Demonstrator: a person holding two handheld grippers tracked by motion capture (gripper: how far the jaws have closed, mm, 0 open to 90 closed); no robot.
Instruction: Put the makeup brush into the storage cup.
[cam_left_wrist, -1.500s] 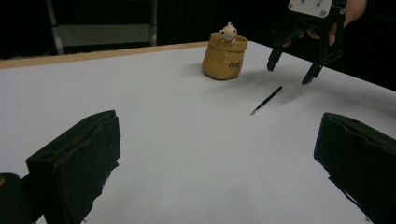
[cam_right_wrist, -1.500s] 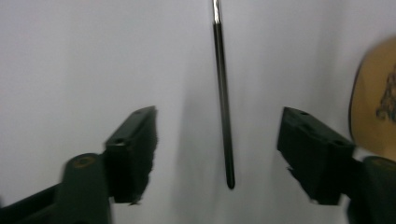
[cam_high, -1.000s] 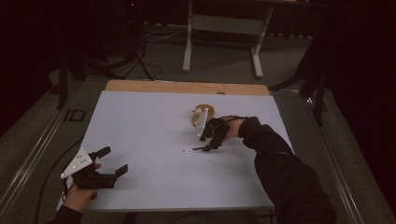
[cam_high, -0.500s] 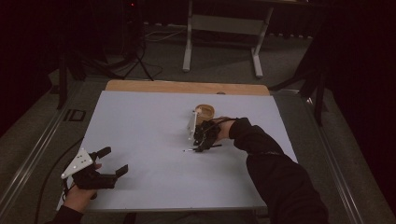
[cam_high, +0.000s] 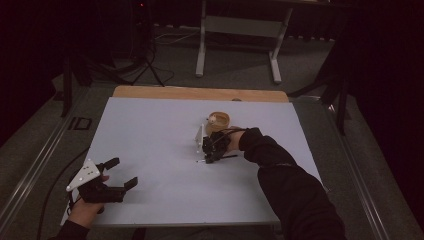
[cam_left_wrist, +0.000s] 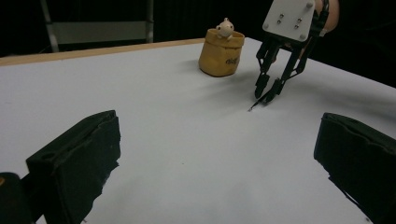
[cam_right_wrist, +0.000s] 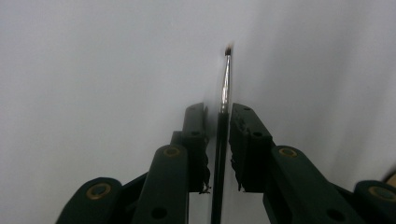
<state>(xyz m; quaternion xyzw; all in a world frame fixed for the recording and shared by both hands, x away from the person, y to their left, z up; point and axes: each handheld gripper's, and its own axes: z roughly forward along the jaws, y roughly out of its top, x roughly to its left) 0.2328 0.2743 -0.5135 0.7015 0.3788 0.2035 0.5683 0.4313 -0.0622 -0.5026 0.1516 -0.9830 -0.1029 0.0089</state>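
A thin dark-handled brush (cam_right_wrist: 225, 84) lies flat on the white table (cam_high: 150, 130), its bristle tip (cam_left_wrist: 252, 109) pointing away from the hand. My right gripper (cam_high: 210, 159) points down over it at mid-table. Its jaws have just been closing and now stand narrowly on either side of the handle, with a sliver of gap still showing at the left pad (cam_right_wrist: 198, 135). A yellow pot (cam_high: 218, 121) with a small pale figure on its rim stands just behind. My left gripper (cam_high: 125, 171) rests open and empty at the near left corner.
A wooden strip (cam_high: 200, 93) runs along the table's far edge. Behind it on the floor stand a metal frame's legs (cam_high: 202, 55) and a dark tripod (cam_high: 145, 60). A rail (cam_high: 30, 175) runs along the table's left side.
The right hand has moved nearer and lower, away from the yellow pot and down onto the brush, with its jaws drawn closer together. The left hand has stayed put.
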